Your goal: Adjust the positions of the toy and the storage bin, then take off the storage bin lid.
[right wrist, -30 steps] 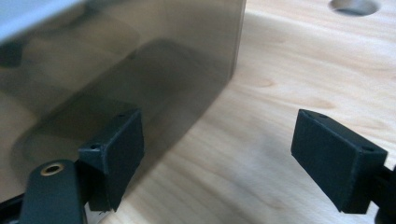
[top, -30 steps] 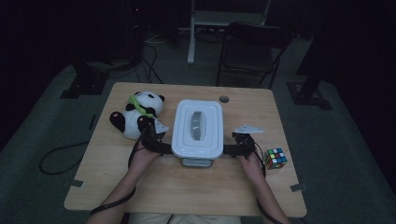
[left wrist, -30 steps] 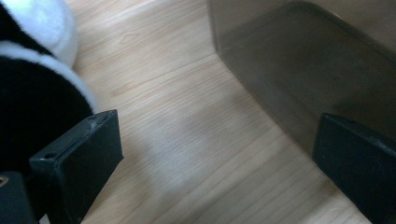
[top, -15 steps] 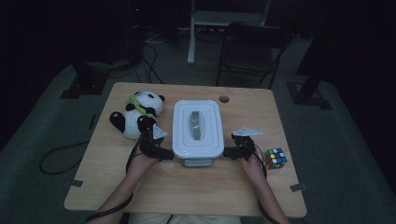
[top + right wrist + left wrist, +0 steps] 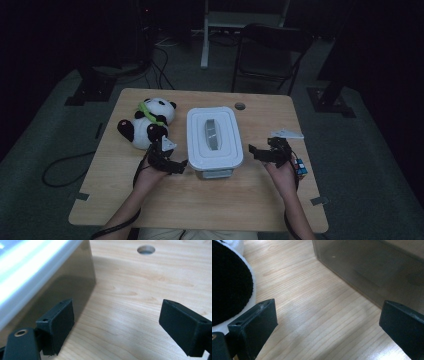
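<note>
- Vs 1.0 s ago: both grippers were tight against the near corners of the box; now both have backed off sideways and toward the person. At 0.5 s ago they were already partway out.
- Box itself hasn't shifted: same spot mid-table, lid on.
- Left gripper: jaws spread wide, nothing between them but bare table. In the left gripper view the box wall sits ahead of the jaw on the view's right, with wood visible between; can't tell if that jaw's outer face brushes it. Jaw on the view's left is just beside the plush panda, contact unclear.
- Right gripper: jaws also wide apart, holding nothing. In the right gripper view the jaw on the view's left is close to the box's dark side wall, under the white lid rim; the other jaw is over open wood. Table hole is farther ahead.
- High view: box with white lid and grey handle is centred on the table, between the two grippers, each just off a near corner.
- Panda lies left of the box, just beyond the left gripper.
- Puzzle cube is just right of the right hand; a flat white piece lies beyond the right gripper.
</note>
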A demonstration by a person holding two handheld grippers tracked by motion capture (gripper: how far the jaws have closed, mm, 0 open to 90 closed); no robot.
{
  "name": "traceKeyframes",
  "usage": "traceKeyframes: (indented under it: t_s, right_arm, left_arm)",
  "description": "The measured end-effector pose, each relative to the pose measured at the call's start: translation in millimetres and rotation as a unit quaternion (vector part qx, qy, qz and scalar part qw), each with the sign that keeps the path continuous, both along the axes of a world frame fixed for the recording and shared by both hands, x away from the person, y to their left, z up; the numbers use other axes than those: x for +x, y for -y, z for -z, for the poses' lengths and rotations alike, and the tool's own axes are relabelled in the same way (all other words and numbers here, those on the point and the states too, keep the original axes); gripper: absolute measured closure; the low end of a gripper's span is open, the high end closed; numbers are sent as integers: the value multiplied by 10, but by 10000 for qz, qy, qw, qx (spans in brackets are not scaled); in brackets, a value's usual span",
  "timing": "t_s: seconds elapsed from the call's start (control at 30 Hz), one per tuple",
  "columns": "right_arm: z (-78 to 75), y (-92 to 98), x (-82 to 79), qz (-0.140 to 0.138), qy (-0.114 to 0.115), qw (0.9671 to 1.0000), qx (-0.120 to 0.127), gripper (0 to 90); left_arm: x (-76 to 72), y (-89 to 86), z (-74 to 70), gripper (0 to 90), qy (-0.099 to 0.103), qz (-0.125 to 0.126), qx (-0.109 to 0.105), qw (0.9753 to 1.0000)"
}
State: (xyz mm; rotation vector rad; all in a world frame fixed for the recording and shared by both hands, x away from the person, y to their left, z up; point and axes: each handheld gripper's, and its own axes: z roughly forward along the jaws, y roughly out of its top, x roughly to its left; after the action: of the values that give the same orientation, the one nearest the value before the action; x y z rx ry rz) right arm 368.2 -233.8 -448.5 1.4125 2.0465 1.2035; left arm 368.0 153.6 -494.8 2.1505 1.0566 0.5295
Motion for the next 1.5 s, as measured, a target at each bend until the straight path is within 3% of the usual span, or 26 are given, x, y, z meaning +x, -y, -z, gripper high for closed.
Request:
traceKeyframes:
  t_s: [0.17,0.33,0.53,0.83,1.13,1.23,1.33,1.5]
  right_arm:
    - [-195,-62,-125,-154,180,9997,36,127]
    - [-400,-197,-244,-325,518,9981,100,132]
    - [-541,-415,-330,-530,751,9957,107,133]
    - [-532,-810,-356,-813,809,9934,47,139]
    - [-447,-1067,-299,-821,723,9939,-104,173]
    - [-421,-1111,-302,-761,851,9933,-166,210]
    - [-403,-1143,-290,-770,798,9937,-154,256]
    - [-379,-1202,-294,-887,773,9926,-296,418]
  left_arm:
    - [-6,11,39,22,-28,33,0,10000]
    - [-36,0,73,22,-53,51,17,10000]
    - [-70,-31,96,22,-77,86,49,9999]
    - [-102,-25,148,22,-110,100,88,9999]
    - [-117,-30,161,22,-136,138,86,9998]
    - [-118,-40,159,22,-136,117,61,9998]
    - [-118,-44,153,22,-131,121,70,9998]
    - [-124,-27,166,22,-158,156,91,9997]
